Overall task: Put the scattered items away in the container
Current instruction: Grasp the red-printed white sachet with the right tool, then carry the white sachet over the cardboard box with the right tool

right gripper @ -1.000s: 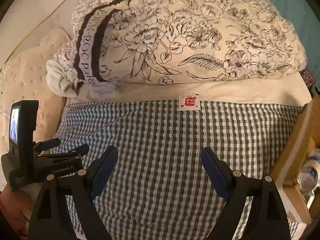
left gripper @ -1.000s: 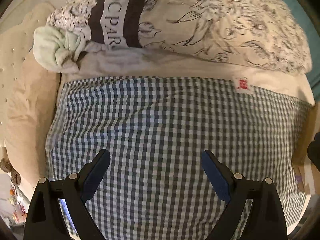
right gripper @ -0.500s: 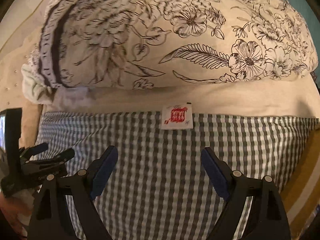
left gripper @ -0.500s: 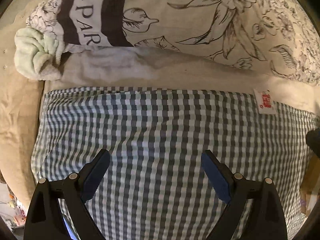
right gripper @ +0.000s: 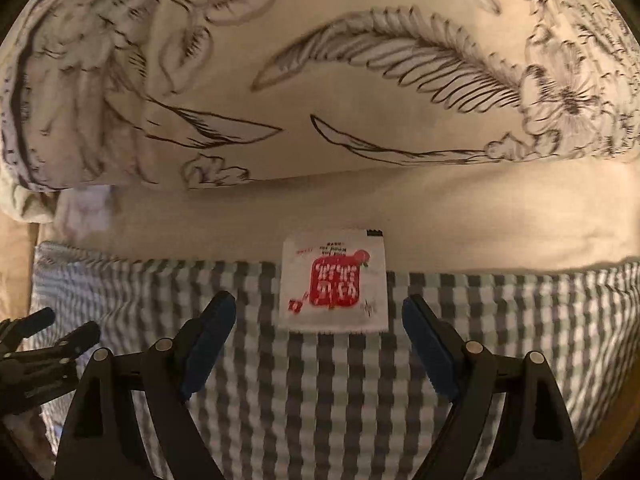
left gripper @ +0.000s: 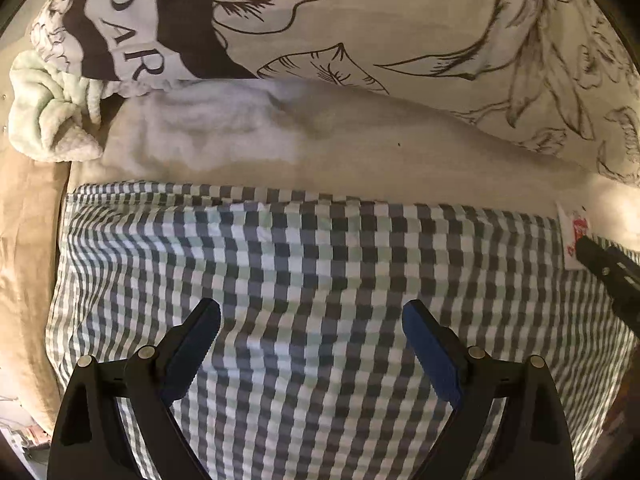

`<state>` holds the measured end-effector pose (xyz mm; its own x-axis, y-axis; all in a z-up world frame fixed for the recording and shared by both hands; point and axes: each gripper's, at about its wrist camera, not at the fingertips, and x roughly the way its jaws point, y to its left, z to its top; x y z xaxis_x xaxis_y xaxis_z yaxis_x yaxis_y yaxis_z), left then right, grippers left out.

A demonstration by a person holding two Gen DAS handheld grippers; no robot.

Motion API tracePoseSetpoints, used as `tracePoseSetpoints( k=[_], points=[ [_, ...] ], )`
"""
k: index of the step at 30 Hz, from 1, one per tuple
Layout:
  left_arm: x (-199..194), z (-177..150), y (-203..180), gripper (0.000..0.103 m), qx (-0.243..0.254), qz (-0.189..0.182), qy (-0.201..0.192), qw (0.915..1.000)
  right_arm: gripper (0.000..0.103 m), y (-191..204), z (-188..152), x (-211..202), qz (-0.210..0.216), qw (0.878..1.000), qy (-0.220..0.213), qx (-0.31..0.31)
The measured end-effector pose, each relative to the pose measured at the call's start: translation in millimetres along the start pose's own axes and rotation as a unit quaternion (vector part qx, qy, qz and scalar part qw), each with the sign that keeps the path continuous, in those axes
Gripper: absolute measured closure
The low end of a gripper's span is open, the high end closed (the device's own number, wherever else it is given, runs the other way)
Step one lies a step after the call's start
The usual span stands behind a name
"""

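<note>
Packet [right gripper: 334, 286] lies unpicked at twelve o'clock, just ahead of your right gripper [right gripper: 318, 326], jaws apart and empty. Left gripper [left gripper: 312, 334] likewise apart, empty. No container visible; nothing tidied yet.

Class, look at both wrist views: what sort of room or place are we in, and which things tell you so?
Most likely a bedroom, looking down on a bed. The clues: a bulky floral duvet bunched at the far side, a checked cloth spread flat on the pale sheet, and a fleecy green blanket crumpled at the edge.
</note>
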<state>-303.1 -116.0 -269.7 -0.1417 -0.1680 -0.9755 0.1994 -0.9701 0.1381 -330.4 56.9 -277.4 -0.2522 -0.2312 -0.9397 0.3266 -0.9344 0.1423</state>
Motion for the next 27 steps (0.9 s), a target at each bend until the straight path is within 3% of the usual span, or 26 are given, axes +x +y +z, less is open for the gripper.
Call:
tracePoseSetpoints(
  k=[6, 7, 8, 10, 12, 18, 27],
  points=[
    [8, 15, -12, 0.008, -0.004, -0.001, 0.0, 1.0, 0.02, -1, 4, 20, -0.011, 1.0, 0.001, 0.001],
    [8, 16, -14, 0.008, -0.002, -0.002, -0.001, 1.0, 0.024, -2, 3, 21, -0.014, 1.0, 0.001, 0.0],
    [7, 17, -16, 0.008, 0.0, -0.001, -0.002, 1.0, 0.039, -3, 3, 23, -0.021, 1.0, 0.003, -0.004],
    [4, 17, -17, 0.008, 0.004, -0.001, -0.004, 1.0, 0.045, -5, 3, 23, -0.022, 1.0, 0.003, -0.012],
    [0, 17, -16, 0.008, 0.005, 0.001, -0.005, 1.0, 0.062, -8, 4, 18, -0.013, 1.0, 0.003, -0.018],
    [-20, 11, -3, 0.008, -0.003, 0.005, -0.008, 0.9999, 0.068, -13, 3, -25, 0.0, 0.999, -0.014, -0.033],
    [-101, -13, 7, 0.008, -0.001, -0.009, -0.055, 0.9985, 0.068, -15, -26, -151, 0.006, 0.997, -0.066, -0.032]
  ],
)
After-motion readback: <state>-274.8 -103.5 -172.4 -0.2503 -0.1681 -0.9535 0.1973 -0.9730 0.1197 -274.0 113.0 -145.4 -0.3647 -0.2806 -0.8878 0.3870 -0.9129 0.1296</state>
